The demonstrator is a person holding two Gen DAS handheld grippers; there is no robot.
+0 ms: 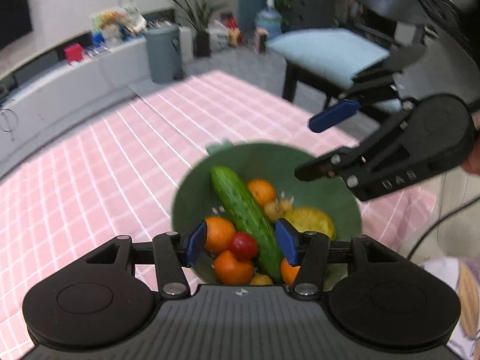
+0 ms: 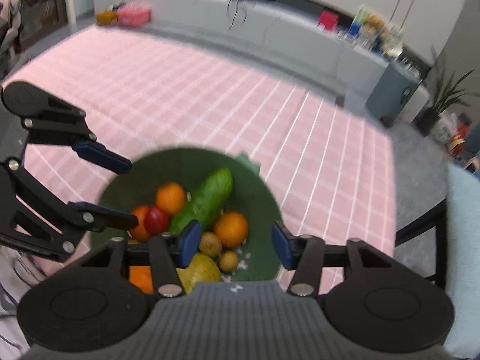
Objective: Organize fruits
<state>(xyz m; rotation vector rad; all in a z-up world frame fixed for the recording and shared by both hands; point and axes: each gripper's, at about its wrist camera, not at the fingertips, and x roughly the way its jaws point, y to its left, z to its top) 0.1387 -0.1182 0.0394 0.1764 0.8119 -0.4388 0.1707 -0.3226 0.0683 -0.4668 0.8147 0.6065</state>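
Observation:
A green bowl (image 1: 327, 189) sits on the pink checked tablecloth (image 1: 90, 180). It holds a cucumber (image 1: 243, 210), several oranges (image 1: 261, 190), a red tomato (image 1: 243, 245), a yellow lemon (image 1: 312, 220) and small yellowish fruits. My left gripper (image 1: 242, 241) is open just above the near side of the bowl. My right gripper (image 2: 235, 244) is open above the bowl (image 2: 264, 204), over the lemon (image 2: 201, 271) and small fruits (image 2: 210, 243). The cucumber (image 2: 207, 202) and tomato (image 2: 156, 220) lie beyond it. Each gripper shows in the other's view, open and empty.
A chair with a light blue cushion (image 1: 327, 51) stands past the table's right edge. A grey bin (image 1: 163, 52), a potted plant (image 1: 201, 30) and a long grey bench with clutter (image 2: 270, 30) stand beyond the table. The cloth (image 2: 180, 90) stretches far behind the bowl.

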